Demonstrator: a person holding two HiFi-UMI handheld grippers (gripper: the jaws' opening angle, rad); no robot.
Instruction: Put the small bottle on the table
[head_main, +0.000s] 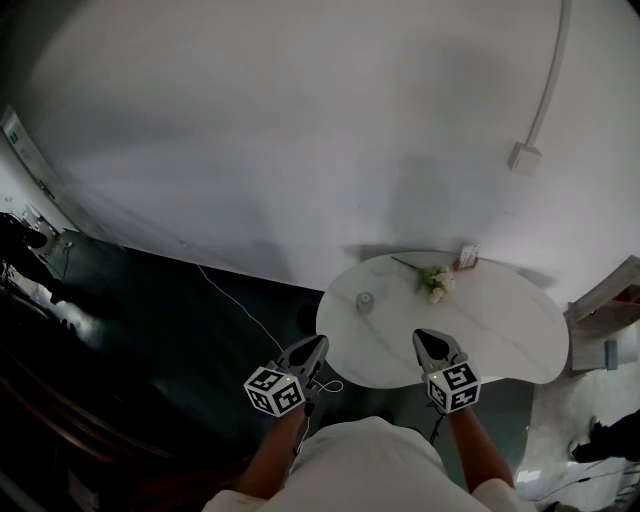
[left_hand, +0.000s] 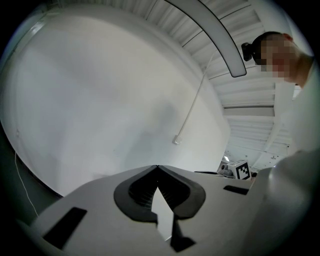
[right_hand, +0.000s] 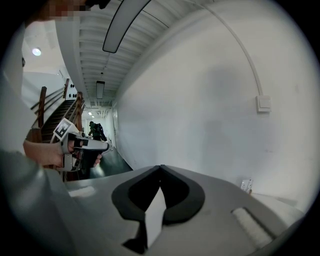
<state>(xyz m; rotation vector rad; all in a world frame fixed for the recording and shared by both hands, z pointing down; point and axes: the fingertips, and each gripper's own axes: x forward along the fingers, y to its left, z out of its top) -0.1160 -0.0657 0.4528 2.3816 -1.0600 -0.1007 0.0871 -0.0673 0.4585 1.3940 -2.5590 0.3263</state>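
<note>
left tongs (head_main: 318, 343), right tongs (head_main: 426, 336): both closed together, empty, at near edge | small bottle (head_main: 365, 301): probably the grey thing on tabletop (head_main: 500, 330), left of flowers (head_main: 434, 282) | tip: spread tongs first, approach level, grip mid-body

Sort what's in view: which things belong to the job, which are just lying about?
Job: table; small grey thing standing on it, probably the bottle; left gripper and right gripper, jaws shut, both empty.
Lying about: flowers and small card on the table; white cable on the floor; wall box.
</note>
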